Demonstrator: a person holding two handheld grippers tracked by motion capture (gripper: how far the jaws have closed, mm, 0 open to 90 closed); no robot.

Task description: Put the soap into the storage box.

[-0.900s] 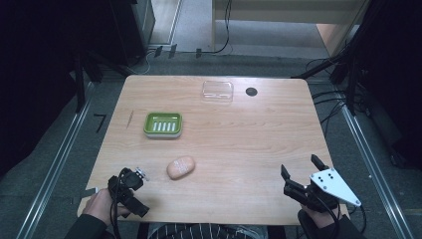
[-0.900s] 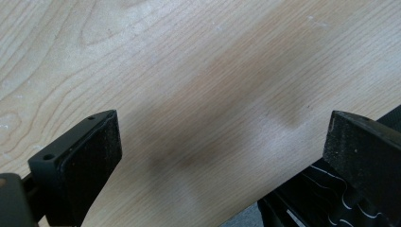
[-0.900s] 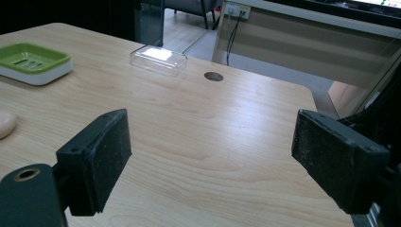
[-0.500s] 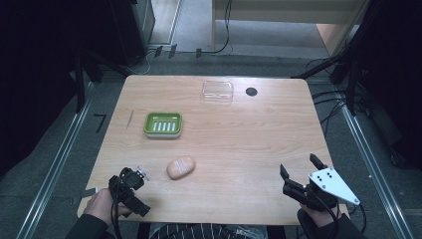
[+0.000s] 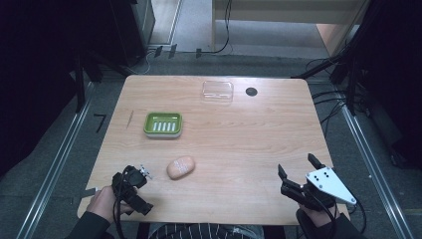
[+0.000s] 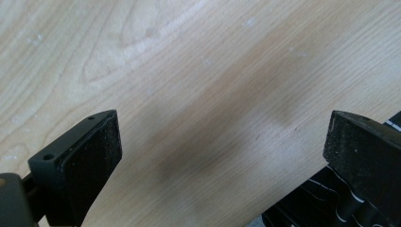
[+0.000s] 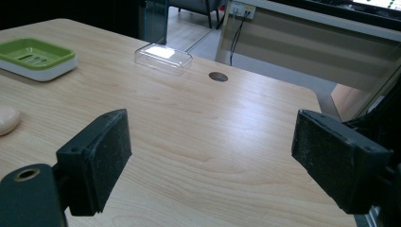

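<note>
A peach bar of soap [image 5: 180, 167] lies on the wooden table [image 5: 239, 134], front left of centre. Behind it stands a green soap dish [image 5: 162, 124] on a white base. A clear plastic lid [image 5: 217, 91] rests near the far edge. My left gripper [image 5: 133, 191] is at the front left corner, tipped down over bare wood, open, with nothing between its fingers [image 6: 92, 161]. My right gripper [image 5: 297, 164] hovers at the front right, open and pointing across the table. Its view takes in the dish [image 7: 35, 54], the lid [image 7: 163, 57] and the soap's edge [image 7: 8, 119].
A round cable hole [image 5: 251, 91] sits in the table beside the clear lid. A thin dark mark [image 5: 131, 118] lies left of the dish. Metal rails [image 5: 64, 149] run along both sides of the table, and cables trail on the floor behind.
</note>
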